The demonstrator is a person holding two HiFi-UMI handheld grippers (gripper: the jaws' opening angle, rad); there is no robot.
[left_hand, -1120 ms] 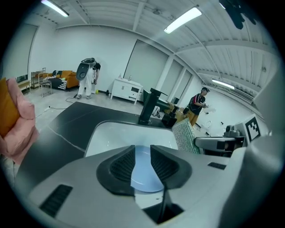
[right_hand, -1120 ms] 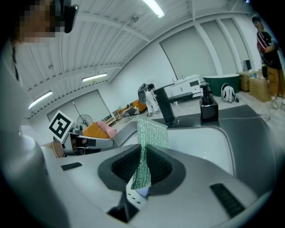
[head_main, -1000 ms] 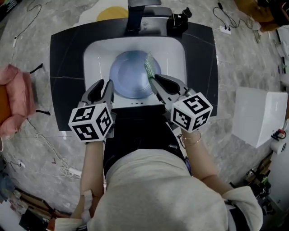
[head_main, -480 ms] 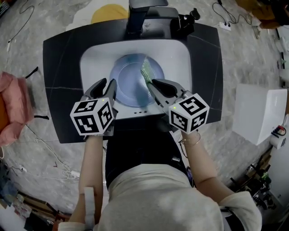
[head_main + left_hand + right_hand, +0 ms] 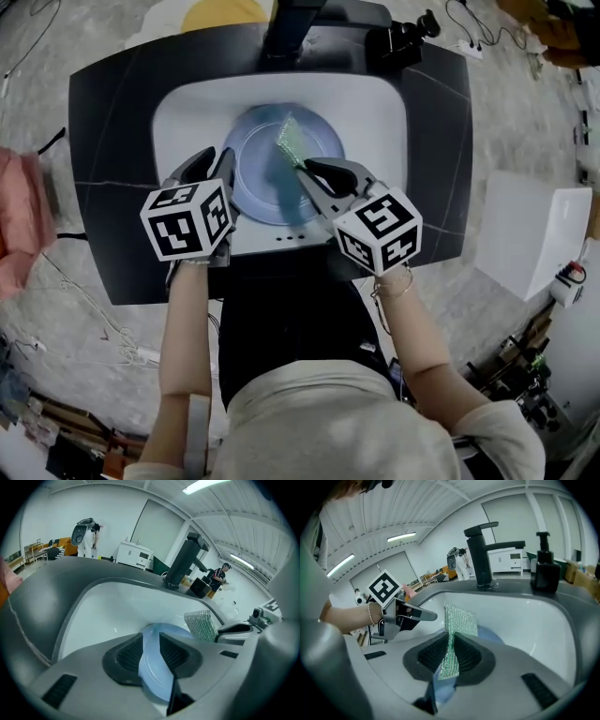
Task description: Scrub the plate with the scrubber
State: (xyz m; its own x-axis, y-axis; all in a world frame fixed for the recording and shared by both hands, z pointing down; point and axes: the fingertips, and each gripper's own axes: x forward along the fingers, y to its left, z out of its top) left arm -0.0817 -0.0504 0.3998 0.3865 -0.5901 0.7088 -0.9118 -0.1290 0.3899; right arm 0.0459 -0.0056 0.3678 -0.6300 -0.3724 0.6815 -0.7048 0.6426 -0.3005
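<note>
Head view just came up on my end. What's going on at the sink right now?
A person works over the white sink with two handheld grippers. The right gripper is shut on the green scrubber, holding it over the blue plate that lies in the basin. The left gripper has just been opening its jaws; the plate's near edge shows in their gap, apparently not clamped.

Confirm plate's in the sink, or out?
In. The plate lies in the bowl of the white sink, below the faucet.
</note>
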